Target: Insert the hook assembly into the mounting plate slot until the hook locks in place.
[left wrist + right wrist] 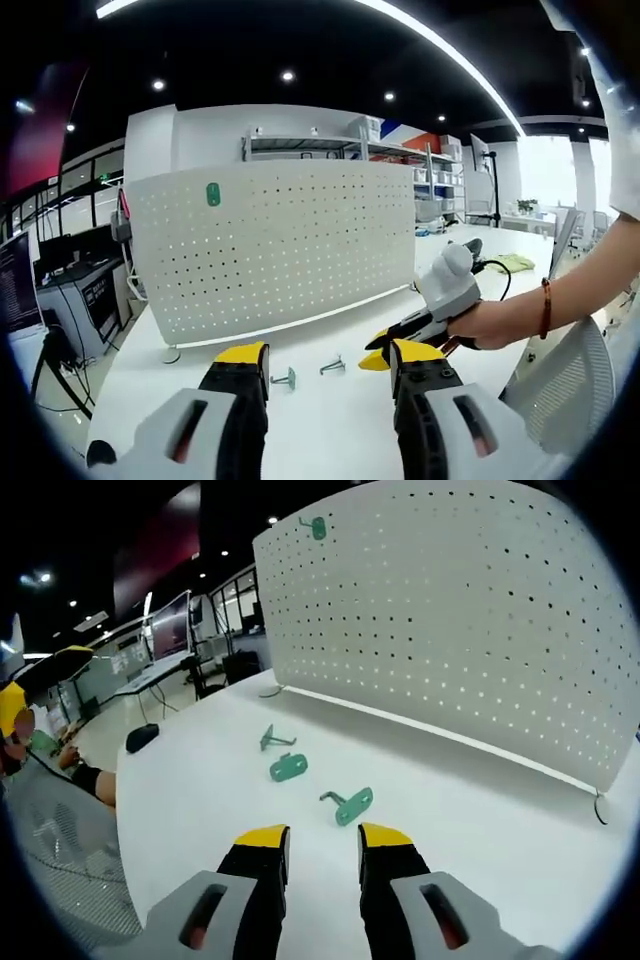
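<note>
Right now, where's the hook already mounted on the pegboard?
Right gripper view: mounted green hook sits near the white pegboard's upper-left corner, above three loose hooks on the table.

Left gripper view: right tongs (385,357) partly hidden behind the left tongs' (325,362) yellow jaw tip; whether its jaws are parted cannot be told. Two hooks (285,378) on the counter (330,420) too small to make out shape. Green hook (213,194) on the pegboard (270,250) reads as a blur.

Right gripper view: pegboard's right end cut off by the edge. Person (40,750) at left cropped.
</note>
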Action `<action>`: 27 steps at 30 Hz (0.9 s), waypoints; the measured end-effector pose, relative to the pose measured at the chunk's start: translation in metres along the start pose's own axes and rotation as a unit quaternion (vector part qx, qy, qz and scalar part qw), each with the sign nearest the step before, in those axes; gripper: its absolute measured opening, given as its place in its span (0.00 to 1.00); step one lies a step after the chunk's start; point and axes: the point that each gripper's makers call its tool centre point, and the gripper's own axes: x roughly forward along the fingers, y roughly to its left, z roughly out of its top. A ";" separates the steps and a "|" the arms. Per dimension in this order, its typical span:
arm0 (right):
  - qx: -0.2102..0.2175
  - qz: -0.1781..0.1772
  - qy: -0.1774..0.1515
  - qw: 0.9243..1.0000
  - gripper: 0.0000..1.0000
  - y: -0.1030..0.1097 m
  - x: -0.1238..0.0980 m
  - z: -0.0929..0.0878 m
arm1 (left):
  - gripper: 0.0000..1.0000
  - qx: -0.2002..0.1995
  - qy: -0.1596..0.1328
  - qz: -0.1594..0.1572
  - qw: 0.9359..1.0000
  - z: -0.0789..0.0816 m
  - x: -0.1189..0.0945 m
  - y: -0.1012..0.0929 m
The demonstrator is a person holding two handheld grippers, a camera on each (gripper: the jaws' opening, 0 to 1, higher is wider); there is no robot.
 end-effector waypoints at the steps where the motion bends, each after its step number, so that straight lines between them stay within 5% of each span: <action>1: 0.003 -0.002 0.000 1.000 0.25 -0.001 0.002 0.000 | 0.50 -0.003 -0.006 0.001 1.000 0.002 -0.001 0.002; 17: 0.016 -0.012 0.038 0.999 0.19 -0.008 0.028 -0.015 | 0.49 -0.008 -0.002 0.007 1.000 -0.001 -0.005 0.013; 27: 0.015 -0.027 0.036 0.999 0.18 -0.018 0.043 -0.009 | 0.48 -0.006 0.000 0.010 1.000 -0.003 -0.008 0.020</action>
